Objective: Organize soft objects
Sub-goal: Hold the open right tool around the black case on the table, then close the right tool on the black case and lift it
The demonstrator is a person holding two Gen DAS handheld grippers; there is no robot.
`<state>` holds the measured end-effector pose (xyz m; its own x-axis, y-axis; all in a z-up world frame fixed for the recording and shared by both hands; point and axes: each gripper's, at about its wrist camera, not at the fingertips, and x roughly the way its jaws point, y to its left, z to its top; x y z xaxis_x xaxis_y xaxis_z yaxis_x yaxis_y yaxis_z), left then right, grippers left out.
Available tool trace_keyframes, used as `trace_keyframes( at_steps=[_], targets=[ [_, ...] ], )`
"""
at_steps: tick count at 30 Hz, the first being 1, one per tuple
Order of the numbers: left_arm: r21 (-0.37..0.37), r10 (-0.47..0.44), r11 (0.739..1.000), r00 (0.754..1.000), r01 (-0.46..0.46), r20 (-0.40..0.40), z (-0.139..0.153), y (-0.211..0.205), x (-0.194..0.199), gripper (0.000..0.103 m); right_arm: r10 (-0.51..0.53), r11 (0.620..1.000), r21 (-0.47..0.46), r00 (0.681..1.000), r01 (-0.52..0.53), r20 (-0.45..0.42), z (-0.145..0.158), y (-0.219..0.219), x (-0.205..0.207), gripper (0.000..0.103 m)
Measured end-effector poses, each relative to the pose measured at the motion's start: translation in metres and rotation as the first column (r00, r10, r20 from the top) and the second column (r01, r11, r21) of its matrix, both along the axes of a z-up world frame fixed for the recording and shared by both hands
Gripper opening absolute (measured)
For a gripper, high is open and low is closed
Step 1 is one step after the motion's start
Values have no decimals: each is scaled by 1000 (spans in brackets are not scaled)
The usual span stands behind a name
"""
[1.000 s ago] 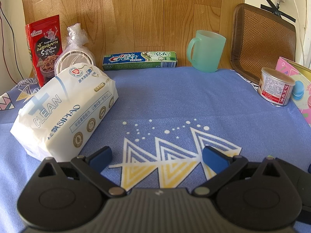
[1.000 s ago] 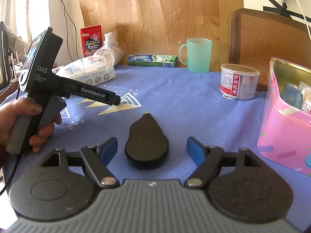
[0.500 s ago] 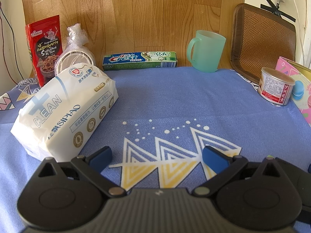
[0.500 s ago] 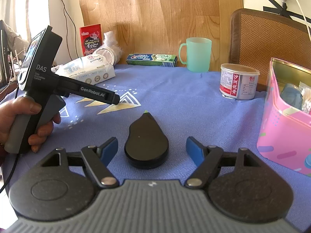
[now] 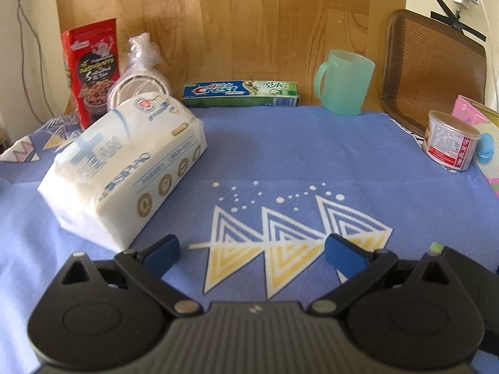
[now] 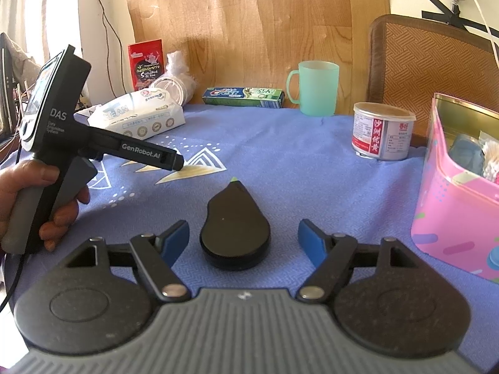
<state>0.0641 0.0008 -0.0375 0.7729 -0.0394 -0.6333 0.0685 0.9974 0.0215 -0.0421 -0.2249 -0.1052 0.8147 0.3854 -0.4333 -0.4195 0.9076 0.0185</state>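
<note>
Both tools hover over a worktop [image 5: 280, 155] draped in a blue cloth with yellow and white triangles. The left hand-held gripper [image 5: 252, 251] is released, its blue-padded fingers spread wide above the triangle print and holding nothing. Just ahead and to its left lies the soft white plastic-wrapped pack of tissues [image 5: 124, 168], flat on the cloth and angled, apart from the fingers. The right hand-held gripper [image 6: 243, 238] is likewise released and empty, its fingers either side of a black teardrop-shaped device [image 6: 235, 226] that rests on the cloth untouched. Along the wooden back panel stand a red snack pouch [image 5: 93, 71], a clear-bagged stack of round containers [image 5: 138, 84], a blue and green toothpaste box [image 5: 240, 93] and a pale green plastic mug [image 5: 346, 82]. To the right, a small round tin with a red and white label [image 6: 382, 131] sits near an open pink box [image 6: 458, 199].
</note>
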Motion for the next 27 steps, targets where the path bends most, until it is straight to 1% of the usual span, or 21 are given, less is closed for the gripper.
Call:
trace_keyframes(
  at_steps=[5, 8, 11, 13, 15, 16, 17, 19, 21, 24, 25, 26, 27],
  targets=[
    [-11, -9, 1000, 1000, 9, 10, 1, -1, -20, 103, 4, 1000, -1, 1000, -4, -1, 0, 1, -1, 78],
    [-22, -11, 1000, 1000, 11, -1, 2, 0, -28, 103, 10, 1000, 0, 1000, -10, 0, 1, 1, -2, 78],
    [-58, -13, 998, 1000, 12, -15, 4, 1, -40, 103, 15, 1000, 8, 1000, -15, -1, 2, 0, -2, 78],
    [-112, -38, 993, 999, 36, -19, 6, 1, -49, 103, 19, 1000, 10, 1000, -19, -3, 2, 1, -1, 78],
    [-202, -97, 975, 995, 89, -30, 10, 1, -56, 102, 24, 1000, 6, 1000, -24, -7, 2, 1, -1, 78],
    [-239, -121, 965, 992, 109, -38, 12, 0, -56, 100, 27, 1000, 6, 1000, -27, -9, 2, 2, -1, 78],
    [-272, -147, 953, 988, 129, -46, 15, -2, -56, 95, 29, 1000, 5, 1000, -29, -11, 2, 2, -1, 78],
    [-324, -203, 930, 977, 174, -58, 20, -8, -54, 89, 30, 1000, 3, 999, -30, -13, 2, 2, 0, 78],
    [-363, -254, 907, 965, 215, -62, 22, -17, -51, 86, 28, 1000, 0, 1000, -28, -13, 2, 2, -1, 78],
    [-398, -322, 879, 943, 264, -86, 22, -35, -46, 82, 24, 1000, -7, 1000, -24, -19, 2, 2, -3, 78],
    [-417, -344, 866, 934, 274, -101, 20, -41, -44, 77, 25, 1000, -9, 999, -25, -22, 2, 2, -2, 77],
    [-443, -371, 850, 921, 284, -121, 16, -47, -40, 70, 21, 1000, -11, 1000, -21, -20, 2, 2, -4, 69],
    [-457, -394, 837, 911, 299, -125, 14, -54, -37, 70, 16, 1000, -16, 1000, -16, -16, 2, 2, -5, 55]
  ],
)
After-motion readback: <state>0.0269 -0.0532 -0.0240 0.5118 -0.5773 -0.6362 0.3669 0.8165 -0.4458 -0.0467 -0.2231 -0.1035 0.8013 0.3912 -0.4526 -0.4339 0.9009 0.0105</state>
